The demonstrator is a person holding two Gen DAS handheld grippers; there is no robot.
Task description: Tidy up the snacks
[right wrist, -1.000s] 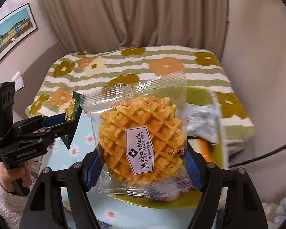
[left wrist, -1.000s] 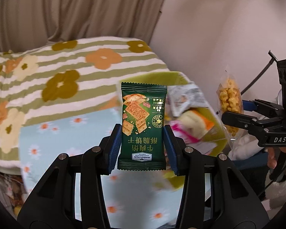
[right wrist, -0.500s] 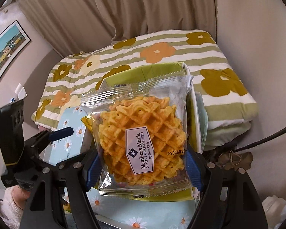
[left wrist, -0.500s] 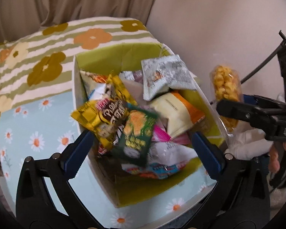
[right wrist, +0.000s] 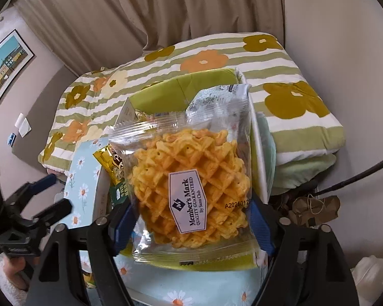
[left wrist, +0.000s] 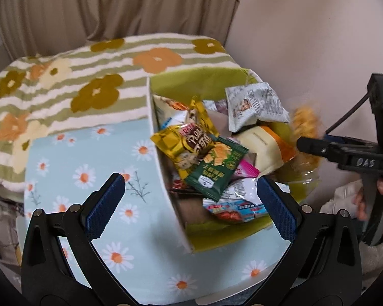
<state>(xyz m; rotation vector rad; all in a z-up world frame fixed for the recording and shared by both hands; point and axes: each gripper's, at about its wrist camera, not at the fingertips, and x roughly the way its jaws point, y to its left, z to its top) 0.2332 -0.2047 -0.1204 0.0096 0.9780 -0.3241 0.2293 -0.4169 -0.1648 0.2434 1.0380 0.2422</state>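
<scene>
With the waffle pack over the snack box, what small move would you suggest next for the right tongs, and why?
Probably draw the right tongs back. Their jaws have just been opening, the waffle pack sits loose between them above the green box, and the left tongs are already open and empty.

The right hand-held gripper [right wrist: 191, 225] has just been opening its jaws, and the waffle pack [right wrist: 191, 188] is between them, tilted, above the green box [right wrist: 206, 81]. The box holds other snacks and stands on a daisy cloth [right wrist: 83, 178]. The left hand-held gripper [right wrist: 52, 193] is at the left, its jaws apart.
</scene>
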